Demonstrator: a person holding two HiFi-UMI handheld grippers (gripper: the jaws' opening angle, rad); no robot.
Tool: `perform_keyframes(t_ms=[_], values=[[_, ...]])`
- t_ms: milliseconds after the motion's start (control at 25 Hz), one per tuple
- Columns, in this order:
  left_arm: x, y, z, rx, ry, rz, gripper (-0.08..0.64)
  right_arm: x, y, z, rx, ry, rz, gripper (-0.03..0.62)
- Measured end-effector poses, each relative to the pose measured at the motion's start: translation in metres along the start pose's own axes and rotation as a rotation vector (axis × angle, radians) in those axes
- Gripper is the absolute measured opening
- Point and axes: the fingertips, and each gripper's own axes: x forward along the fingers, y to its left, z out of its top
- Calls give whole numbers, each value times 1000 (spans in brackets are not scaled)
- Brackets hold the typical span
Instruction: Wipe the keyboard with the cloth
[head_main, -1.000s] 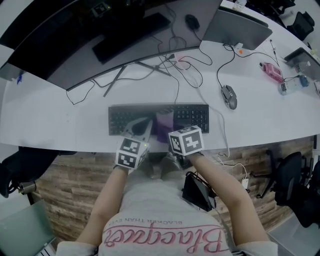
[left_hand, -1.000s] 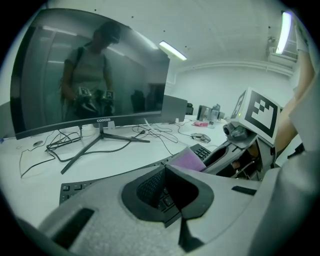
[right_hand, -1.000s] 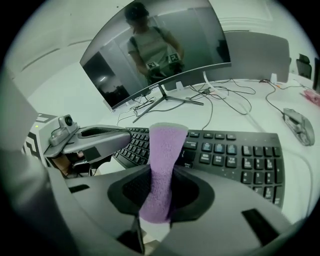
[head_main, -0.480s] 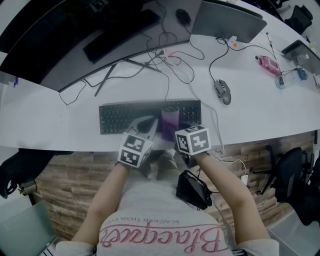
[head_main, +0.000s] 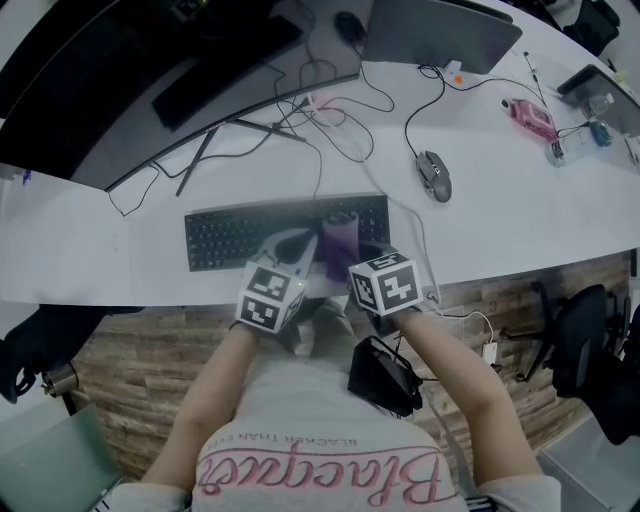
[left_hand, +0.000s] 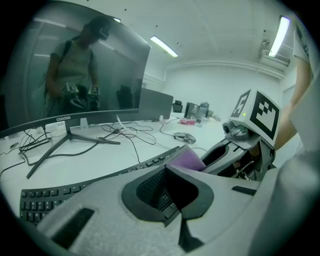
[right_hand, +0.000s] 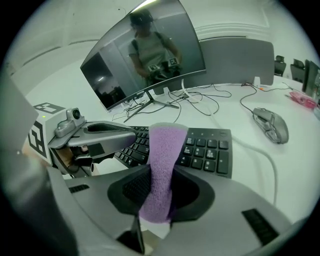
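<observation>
One purple cloth (right_hand: 165, 145) is pinched in the right gripper (right_hand: 159, 195), its free end ahead over the keyboard (right_hand: 212, 150); the left gripper (left_hand: 165, 187), closed on nothing, sits just beside. Wiping seems mid-course, with the stretch leftward of both likely remaining.

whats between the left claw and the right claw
The purple cloth, pinched in the right claw, hanging over the keyboard; the head view shows it.

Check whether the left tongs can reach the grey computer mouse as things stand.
Probably not directly: the right tongs, shut on the purple cloth strip, stand between the left tongs and the grey computer mouse.
</observation>
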Motion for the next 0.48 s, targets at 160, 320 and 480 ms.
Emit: perform_keyframes(t_ms=[160, 320, 480], values=[[10, -7, 1, 3, 6, -14, 5, -8, -16, -2, 23, -1, -19, 97], [20, -16, 6, 7, 5, -33, 5, -17, -31, -5, 27, 3, -44, 97], [28, -21, 12, 17, 4, -43, 5, -30, -51, -8, 36, 2, -84, 97]])
